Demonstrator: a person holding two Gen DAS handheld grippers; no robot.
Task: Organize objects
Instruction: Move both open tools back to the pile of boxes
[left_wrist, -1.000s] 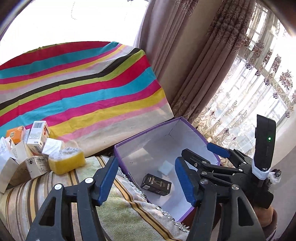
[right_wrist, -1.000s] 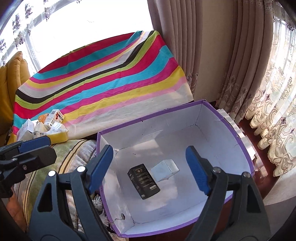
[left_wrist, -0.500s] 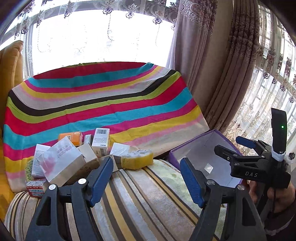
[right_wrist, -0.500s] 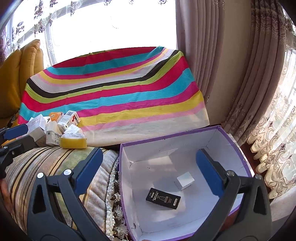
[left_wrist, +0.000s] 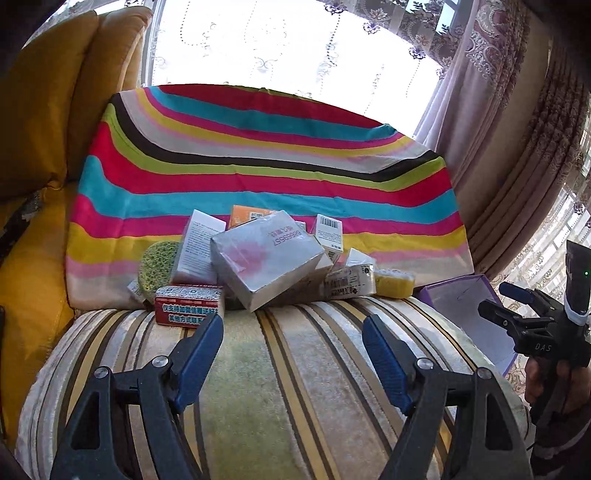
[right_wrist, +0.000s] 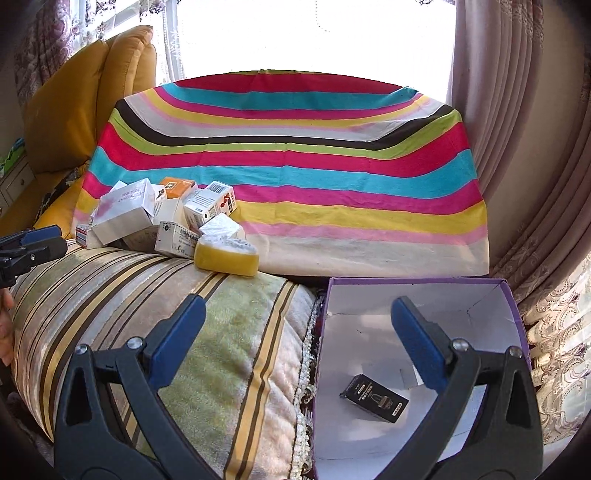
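A pile of small boxes (left_wrist: 266, 258) lies on the striped cushion (left_wrist: 295, 369), with a red box (left_wrist: 188, 308), a green sponge (left_wrist: 157, 264) and a yellow sponge (left_wrist: 393, 282). My left gripper (left_wrist: 293, 334) is open and empty, just short of the pile. The pile also shows in the right wrist view (right_wrist: 166, 218). My right gripper (right_wrist: 295, 315) is open and empty over the edge of a purple box (right_wrist: 513, 295), which holds a black box (right_wrist: 375, 397) and a small white box (right_wrist: 410, 376).
A rainbow-striped cloth (left_wrist: 266, 162) covers the backrest behind the pile. Yellow cushions (left_wrist: 48, 110) stand at the left. Curtains (left_wrist: 517, 147) hang at the right. The right gripper also shows at the right edge of the left wrist view (left_wrist: 524, 306).
My left gripper has swung left, away from the purple box, and now faces the pile. My right gripper has pulled back up and left from inside the purple box. Both stay open.
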